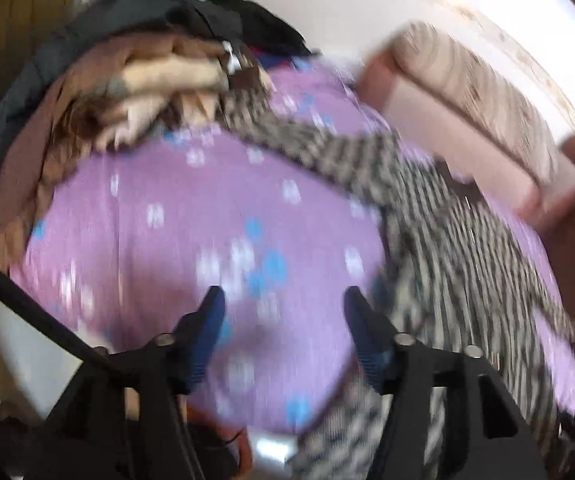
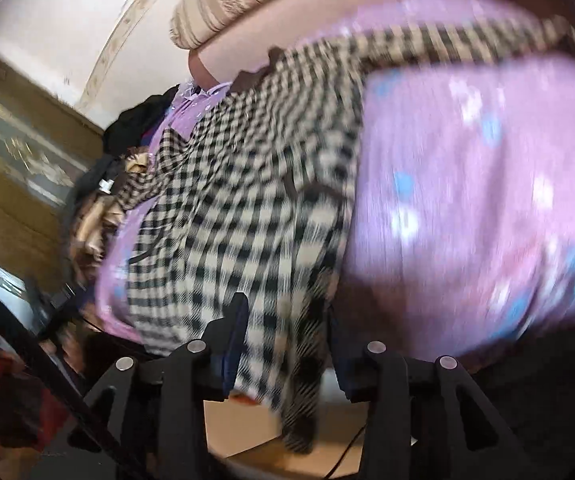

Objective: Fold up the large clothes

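The purple bed sheet, dotted with white and blue flowers, is taken as the landmark, and both views are heavily blurred. A black-and-cream checked garment is seen spread across that sheet, one long part of it running up toward the pile of clothes heaped at the sheet's far edge. In that pile, brown, tan and dark pieces are made out, though single garments cannot be told apart.

The left gripper is held above the sheet with its 2 blue-padded fingers standing wide apart; nothing is seen between them, and the checked garment lies just beside the right-hand finger.

From the right wrist view, the same checked garment is seen draped over the sheet and hanging off its near edge. The right gripper is parted, and the hanging cloth is seen between its fingers; whether the pads press on it cannot be told through the blur.

Beyond the sheet, a striped cushion is seen against a pale wall.
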`<state>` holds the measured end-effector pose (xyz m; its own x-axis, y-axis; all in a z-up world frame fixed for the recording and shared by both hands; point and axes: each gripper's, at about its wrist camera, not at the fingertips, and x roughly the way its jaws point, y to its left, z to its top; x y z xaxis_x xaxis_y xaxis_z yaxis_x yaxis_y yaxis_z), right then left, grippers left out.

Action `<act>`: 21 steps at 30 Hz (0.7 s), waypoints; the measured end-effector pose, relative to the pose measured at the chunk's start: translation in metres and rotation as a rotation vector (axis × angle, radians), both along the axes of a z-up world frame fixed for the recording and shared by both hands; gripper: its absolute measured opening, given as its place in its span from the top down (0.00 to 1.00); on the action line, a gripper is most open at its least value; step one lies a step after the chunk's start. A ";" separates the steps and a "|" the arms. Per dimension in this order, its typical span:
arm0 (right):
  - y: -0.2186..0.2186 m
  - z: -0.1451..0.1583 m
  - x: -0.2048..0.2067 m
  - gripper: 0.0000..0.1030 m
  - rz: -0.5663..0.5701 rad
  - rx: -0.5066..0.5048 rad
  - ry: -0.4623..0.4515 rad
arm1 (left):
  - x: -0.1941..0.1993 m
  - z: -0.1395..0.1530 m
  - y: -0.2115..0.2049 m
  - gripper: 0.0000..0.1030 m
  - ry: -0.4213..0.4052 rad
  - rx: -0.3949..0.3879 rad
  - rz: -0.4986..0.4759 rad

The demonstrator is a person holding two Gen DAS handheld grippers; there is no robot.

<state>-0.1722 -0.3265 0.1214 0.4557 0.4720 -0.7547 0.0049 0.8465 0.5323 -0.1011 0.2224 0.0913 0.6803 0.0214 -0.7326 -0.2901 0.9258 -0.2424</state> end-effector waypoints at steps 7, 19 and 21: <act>0.024 0.018 0.035 0.45 -0.009 -0.191 -0.071 | 0.146 -0.013 0.063 0.34 0.025 0.101 0.149; 0.099 -0.036 0.108 0.45 0.081 -0.304 0.070 | 0.268 -0.049 0.129 0.34 0.075 0.178 0.238; 0.111 -0.036 0.115 0.45 0.104 -0.352 0.051 | 0.277 -0.051 0.125 0.59 0.101 0.233 0.247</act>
<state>-0.0577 -0.2156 0.0855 0.3770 0.2210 -0.8994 -0.0716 0.9752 0.2096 0.1764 0.3475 0.0407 0.5584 0.3508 -0.7518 -0.5241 0.8516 0.0082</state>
